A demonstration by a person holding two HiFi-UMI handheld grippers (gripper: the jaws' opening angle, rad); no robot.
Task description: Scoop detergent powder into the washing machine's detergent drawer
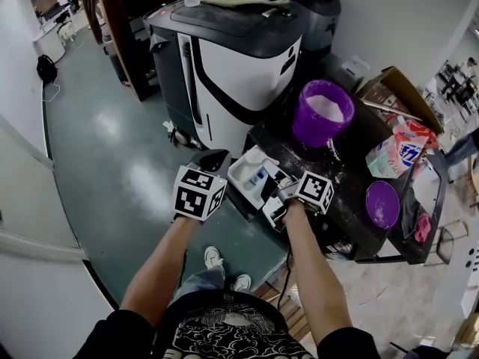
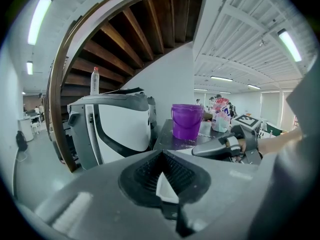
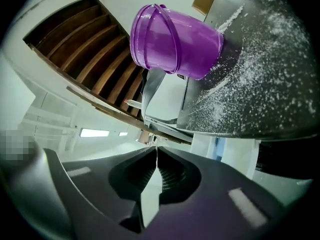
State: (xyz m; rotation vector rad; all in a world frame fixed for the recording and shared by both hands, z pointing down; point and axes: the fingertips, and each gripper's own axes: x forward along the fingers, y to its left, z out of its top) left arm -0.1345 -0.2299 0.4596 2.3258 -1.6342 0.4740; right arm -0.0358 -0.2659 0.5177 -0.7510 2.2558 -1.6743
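Both the left claw [image 2: 161, 154] and right claw [image 3: 155, 151] are pressed together, empty; the right should spread before reaching the bucket [image 1: 314, 129] ahead.

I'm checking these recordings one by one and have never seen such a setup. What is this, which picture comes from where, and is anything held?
No robot: a person holds a hand-held gripper in each hand; the patterned cubes are part of them. The head view comes from a camera on the person's head, looking down. The other two come from cameras riding on the left hand-held gripper and the right hand-held gripper, looking along their jaws. Both pairs of jaws are closed at the tips; I see nothing gripped. On the dark table are a purple bucket of white powder, a purple lid and a detergent bag. A white detergent drawer sits at the table's corner, beside the washing machine.
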